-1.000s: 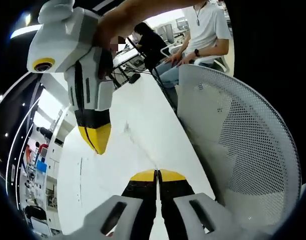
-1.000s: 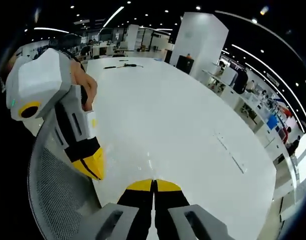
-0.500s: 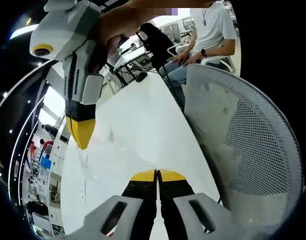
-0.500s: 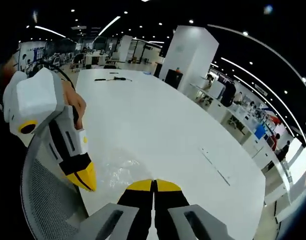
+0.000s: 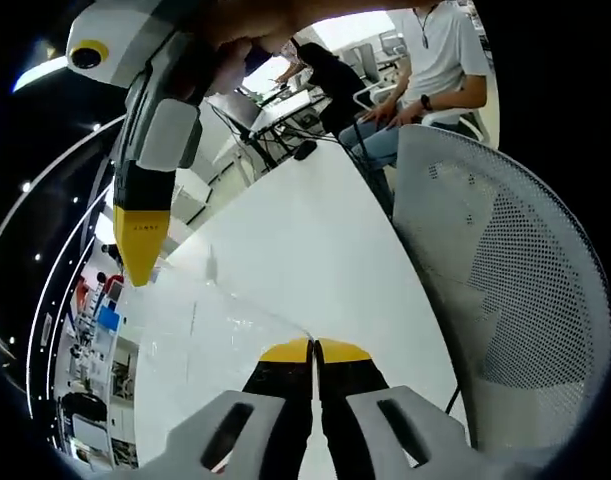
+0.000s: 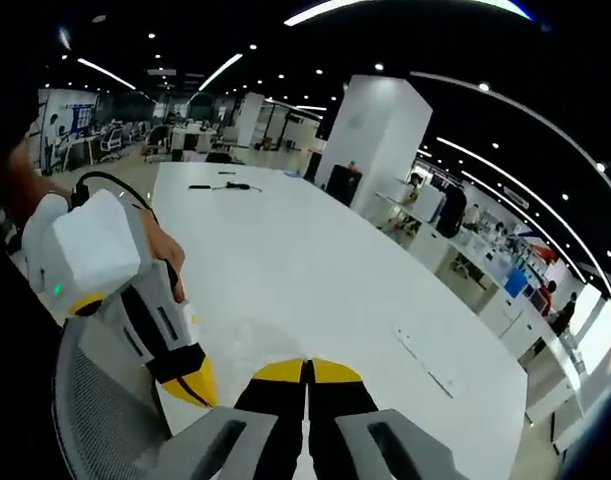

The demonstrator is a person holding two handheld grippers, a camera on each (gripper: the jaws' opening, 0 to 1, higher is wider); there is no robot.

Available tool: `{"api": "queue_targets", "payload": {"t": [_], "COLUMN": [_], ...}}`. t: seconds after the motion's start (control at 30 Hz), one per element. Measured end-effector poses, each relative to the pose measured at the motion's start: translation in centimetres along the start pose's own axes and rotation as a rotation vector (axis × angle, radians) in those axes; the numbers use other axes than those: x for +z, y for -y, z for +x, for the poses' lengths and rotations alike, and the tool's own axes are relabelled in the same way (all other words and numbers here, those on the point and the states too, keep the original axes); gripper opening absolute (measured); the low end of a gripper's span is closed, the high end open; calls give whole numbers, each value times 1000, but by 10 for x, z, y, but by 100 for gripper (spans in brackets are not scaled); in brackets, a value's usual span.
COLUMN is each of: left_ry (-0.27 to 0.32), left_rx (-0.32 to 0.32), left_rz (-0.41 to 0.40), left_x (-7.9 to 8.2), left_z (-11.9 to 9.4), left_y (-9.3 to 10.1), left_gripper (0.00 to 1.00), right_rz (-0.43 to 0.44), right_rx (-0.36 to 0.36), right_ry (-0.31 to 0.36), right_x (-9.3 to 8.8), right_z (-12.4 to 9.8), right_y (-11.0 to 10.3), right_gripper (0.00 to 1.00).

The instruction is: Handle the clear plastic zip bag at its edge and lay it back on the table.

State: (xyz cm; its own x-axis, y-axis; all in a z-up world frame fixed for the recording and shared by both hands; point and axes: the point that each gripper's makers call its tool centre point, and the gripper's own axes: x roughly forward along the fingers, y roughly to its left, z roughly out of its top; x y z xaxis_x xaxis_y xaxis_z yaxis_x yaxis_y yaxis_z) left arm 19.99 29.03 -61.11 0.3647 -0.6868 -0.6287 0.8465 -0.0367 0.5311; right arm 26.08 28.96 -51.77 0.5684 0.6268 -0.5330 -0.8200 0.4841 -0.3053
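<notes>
The clear plastic zip bag point(image 5: 200, 335) hung stretched above the white tabletop point(image 5: 315, 250), a wrinkled transparent sheet spanning from the left tool point(image 5: 313, 349) up toward the right tool point(image 5: 138, 262). In the left gripper view, the left tool's yellow-tipped jaws stood pressed together on the bag's near edge. The right tool entered from the upper left, held by a hand point(image 5: 240, 30), its yellow tip closed at the bag's far corner; the grip itself was too small to confirm. In the right gripper view, the bag point(image 6: 247, 345) showed faintly ahead of the right tool point(image 6: 306, 369), whose jaws met with no gap, with the left tool point(image 6: 197, 385) just beside it. A white mesh chair point(image 5: 505, 290) stood against the tabletop's edge, and seated people point(image 5: 425, 70) were at the far end.
</notes>
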Motion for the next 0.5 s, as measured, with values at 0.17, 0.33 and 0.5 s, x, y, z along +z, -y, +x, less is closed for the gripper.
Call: {"api": "queue_targets", "payload": {"t": [0.17, 0.33, 0.5], "left_ry": [0, -1, -9], "left_rx": [22, 44, 57], "left_rz": [-10, -24, -32], "left_x": [-4, -9, -15], "left_z": [-3, -6, -6], "left_y": [-6, -12, -17], "left_gripper": [0, 0, 0], "right_rz": [-10, -8, -13], "right_rx": [-3, -6, 0], "right_ry": [15, 32, 46], "right_x": [6, 13, 18], "right_z": [0, -1, 1], "right_y": [0, 1, -3], "right_gripper": [0, 0, 0]}}
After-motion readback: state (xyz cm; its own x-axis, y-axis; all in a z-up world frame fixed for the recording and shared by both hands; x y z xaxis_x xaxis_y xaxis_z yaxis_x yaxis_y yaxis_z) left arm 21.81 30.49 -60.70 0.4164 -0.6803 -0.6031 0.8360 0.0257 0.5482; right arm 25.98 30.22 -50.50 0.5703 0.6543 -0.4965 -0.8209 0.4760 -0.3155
